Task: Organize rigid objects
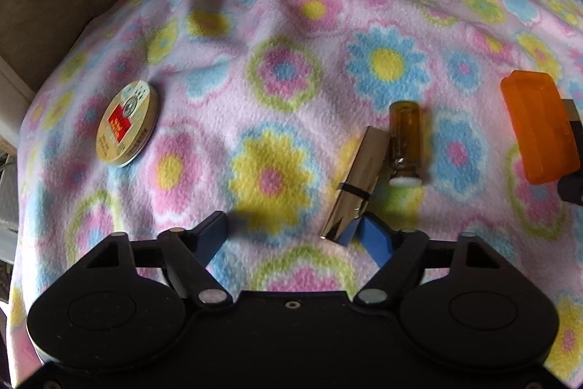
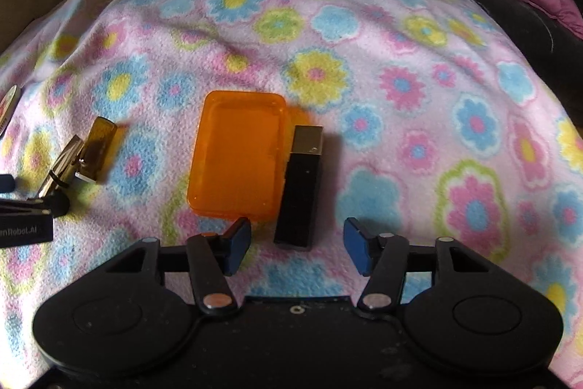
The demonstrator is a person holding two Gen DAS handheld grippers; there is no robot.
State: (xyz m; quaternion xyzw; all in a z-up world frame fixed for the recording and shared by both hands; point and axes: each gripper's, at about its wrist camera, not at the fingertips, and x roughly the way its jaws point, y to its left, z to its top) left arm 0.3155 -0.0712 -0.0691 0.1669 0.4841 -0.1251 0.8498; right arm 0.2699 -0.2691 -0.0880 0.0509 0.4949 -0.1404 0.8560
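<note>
Both tools gape; black case point(image 2: 298, 186) just ahead of right tool point(image 2: 297, 248), seemingly untouched.

A soft surface draped in a pink fleece blanket point(image 2: 400, 141) with blue, yellow and green flowers carries everything; the cloth is rumpled toward the far side. At the left lies a round flat tin point(image 1: 127, 123) with a red label. Right of it, well apart, a shiny gold bar point(image 1: 359, 183) lies just beside an amber vial point(image 1: 404, 141) with a white cap. Further right an orange translucent box point(image 2: 238, 166) lies flat, a black-and-gold rectangular case point(image 2: 300, 185) touching its right side.
</note>
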